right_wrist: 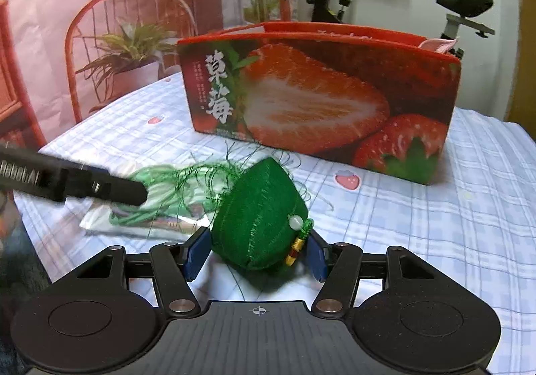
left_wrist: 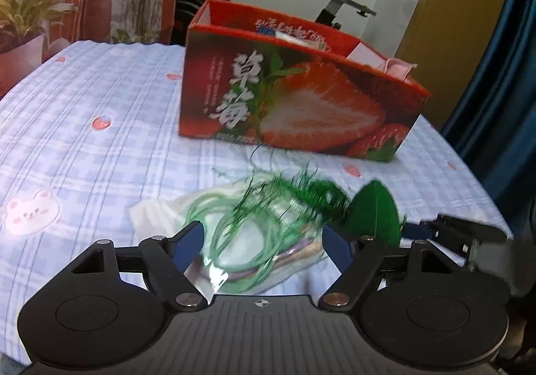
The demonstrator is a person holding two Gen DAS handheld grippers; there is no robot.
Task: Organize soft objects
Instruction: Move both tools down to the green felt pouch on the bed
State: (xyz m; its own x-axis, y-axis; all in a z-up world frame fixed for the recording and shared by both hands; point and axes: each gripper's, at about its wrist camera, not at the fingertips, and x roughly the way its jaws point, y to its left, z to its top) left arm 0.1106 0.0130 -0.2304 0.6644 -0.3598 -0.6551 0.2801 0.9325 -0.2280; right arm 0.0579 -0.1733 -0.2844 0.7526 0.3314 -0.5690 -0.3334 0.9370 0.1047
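Blue checked bedspread (left_wrist: 100, 90) carried a strawberry box (right_wrist: 318, 97) ahead of both claws, exercise bike behind. Right claw (right_wrist: 256, 252) was clenched on the green pouch (right_wrist: 261, 221), box straight ahead. Left claw (left_wrist: 264, 241) was spread wide around the green cords (left_wrist: 254, 227) on a clear packet, pouch to its right.

One strawberry box (right_wrist: 318, 100), one green pouch (right_wrist: 258, 221), one clear packet (left_wrist: 234, 241), two hand-held grippers.

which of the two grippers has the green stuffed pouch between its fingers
The right gripper: its fingers flank the green pouch. The left gripper straddles the cord bundle.
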